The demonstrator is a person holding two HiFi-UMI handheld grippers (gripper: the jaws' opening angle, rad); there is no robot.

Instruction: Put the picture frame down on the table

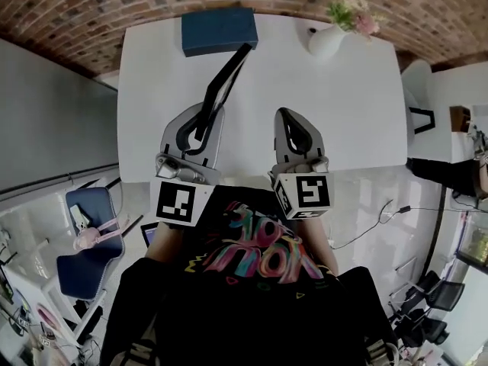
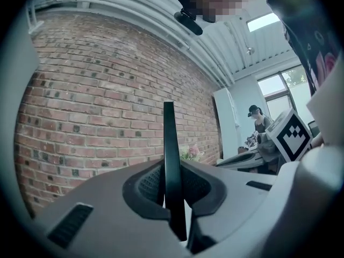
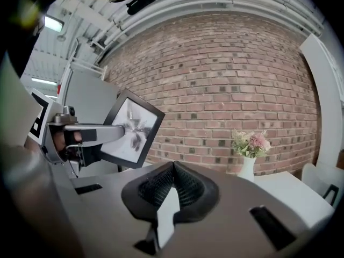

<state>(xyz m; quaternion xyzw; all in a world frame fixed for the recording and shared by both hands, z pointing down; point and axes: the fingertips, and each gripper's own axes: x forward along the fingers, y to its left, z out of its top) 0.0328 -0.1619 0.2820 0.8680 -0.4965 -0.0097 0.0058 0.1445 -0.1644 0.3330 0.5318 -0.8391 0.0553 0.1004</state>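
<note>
The black picture frame [image 1: 225,82] is held up off the white table [image 1: 358,105] by my left gripper [image 1: 201,122], which is shut on its lower edge. From the head view it shows nearly edge-on, slanting up toward the far side. In the left gripper view the picture frame [image 2: 169,155] is a thin dark bar clamped between the pads. The right gripper view shows the picture frame [image 3: 132,130] tilted, its pale print facing me, with the left gripper [image 3: 102,136] gripping it. My right gripper [image 1: 286,114] hovers beside it, shut with nothing in it, the right gripper [image 3: 173,166] pads meeting at their tips.
A dark blue box [image 1: 218,30] lies at the table's far edge, just beyond the frame's top end. A white vase of pink flowers [image 1: 330,36] stands at the far right. A brick wall [image 3: 226,79] backs the table. Chairs stand to the left [image 1: 91,242].
</note>
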